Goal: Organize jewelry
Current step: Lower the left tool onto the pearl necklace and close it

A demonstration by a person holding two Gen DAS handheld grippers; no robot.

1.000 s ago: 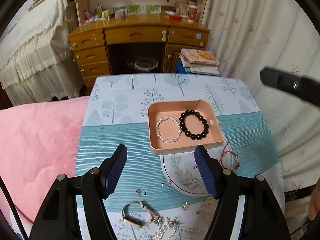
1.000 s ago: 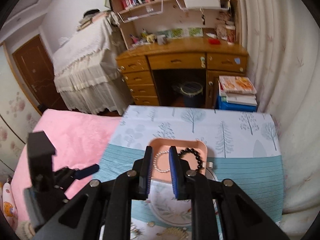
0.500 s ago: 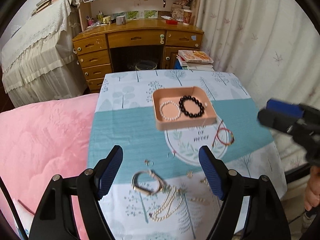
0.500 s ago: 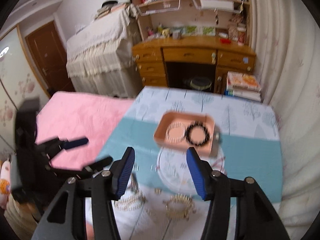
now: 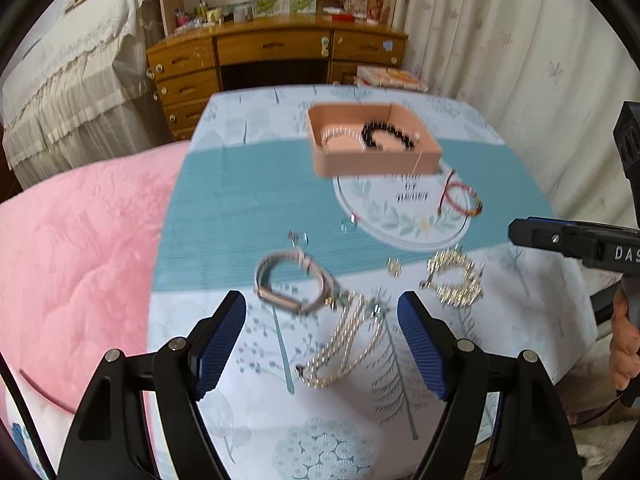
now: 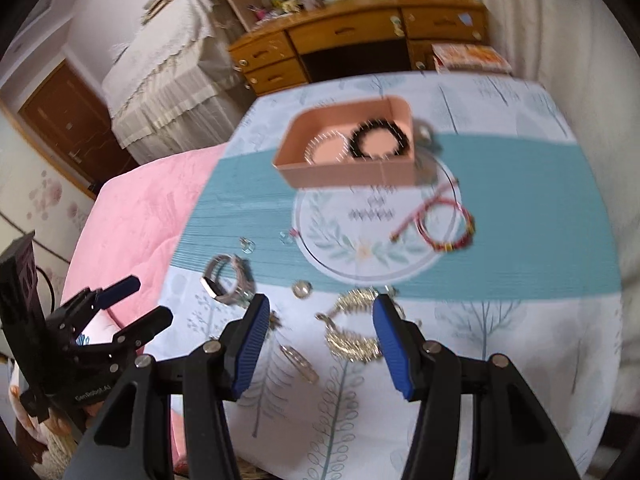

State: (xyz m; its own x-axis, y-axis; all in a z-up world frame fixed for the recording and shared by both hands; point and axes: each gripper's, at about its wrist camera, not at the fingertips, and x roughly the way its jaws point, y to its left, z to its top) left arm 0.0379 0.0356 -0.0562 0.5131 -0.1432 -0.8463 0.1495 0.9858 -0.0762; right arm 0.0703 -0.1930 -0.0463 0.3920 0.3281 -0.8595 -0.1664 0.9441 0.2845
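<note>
Tray (image 5: 374,162): holds pearl and black bead bracelets, the sorted pieces
Left gripper (image 5: 322,344): jaws wide, empty, over pearl necklace (image 5: 344,344)
Right gripper (image 6: 318,340): jaws wide, empty, over gold bracelet (image 6: 352,330)

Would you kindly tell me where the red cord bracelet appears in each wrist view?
Left wrist: red cord bracelet lies right of centre, on the round printed mat's right edge.
Right wrist: red cord bracelet lies right of centre, on the same mat.
Shared landmark: the pink tray, just beyond it.
</note>
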